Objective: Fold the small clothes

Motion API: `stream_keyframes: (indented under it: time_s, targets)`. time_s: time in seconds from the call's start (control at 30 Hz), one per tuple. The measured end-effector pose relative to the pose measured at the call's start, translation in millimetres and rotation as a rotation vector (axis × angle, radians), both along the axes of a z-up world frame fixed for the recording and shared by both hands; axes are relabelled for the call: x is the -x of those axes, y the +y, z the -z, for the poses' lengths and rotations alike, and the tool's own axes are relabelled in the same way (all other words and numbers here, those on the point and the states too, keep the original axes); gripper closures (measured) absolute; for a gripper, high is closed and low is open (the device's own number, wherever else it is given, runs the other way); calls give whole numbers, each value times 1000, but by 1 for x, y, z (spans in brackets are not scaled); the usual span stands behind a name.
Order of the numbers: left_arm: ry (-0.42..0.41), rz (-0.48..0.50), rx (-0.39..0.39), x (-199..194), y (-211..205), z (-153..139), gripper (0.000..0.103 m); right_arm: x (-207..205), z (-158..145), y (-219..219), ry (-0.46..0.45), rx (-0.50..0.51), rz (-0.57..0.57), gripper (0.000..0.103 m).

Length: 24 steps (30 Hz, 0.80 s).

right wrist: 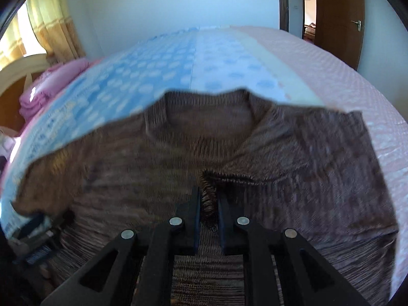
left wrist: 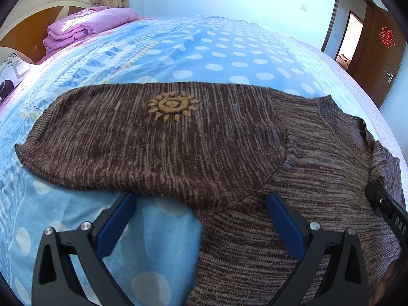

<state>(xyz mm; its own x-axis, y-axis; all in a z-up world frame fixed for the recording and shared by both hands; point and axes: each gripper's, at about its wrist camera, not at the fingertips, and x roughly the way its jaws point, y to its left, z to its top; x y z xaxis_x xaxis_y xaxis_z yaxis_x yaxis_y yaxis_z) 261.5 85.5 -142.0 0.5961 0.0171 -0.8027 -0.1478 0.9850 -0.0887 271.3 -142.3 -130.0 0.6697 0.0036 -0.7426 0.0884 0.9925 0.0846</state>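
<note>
1. Centrally, the brown knit sweater [left wrist: 178, 137] lies across the blue dotted bedspread [left wrist: 204, 48], one sleeve folded over its body.
2. Left gripper [left wrist: 201, 199], lower frame, spread wide, holds nothing.
3. Right gripper [right wrist: 208, 199] pinches a ribbed sweater cuff [right wrist: 208, 186].

A bed [left wrist: 229, 40] with a blue dotted sheet [left wrist: 158, 229] fills the frame. A brown knit sweater [left wrist: 178, 140] lies flat across the middle, and folded pink bedding [left wrist: 86, 25] sits at the upper left.
</note>
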Motion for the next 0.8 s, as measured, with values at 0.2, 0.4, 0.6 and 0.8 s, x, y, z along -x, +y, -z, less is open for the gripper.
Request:
stream_keyframes:
  time_s: [0.2,0.4,0.6,0.8]
  targets:
    - [0,0,3,-1,0,0,0,29,-46,-33,-101,-97,-65,57]
    - [-1,0,0,0,0,0,0,23,-56,-91,-98,-70,158,91]
    - [-2,-1,-1,-1,0,1,0,-15,-15,-87,42,-108,233,91]
    - [-5,-1,1,-1,0,2,0,-46,-12,-55,13,-505,-95,91]
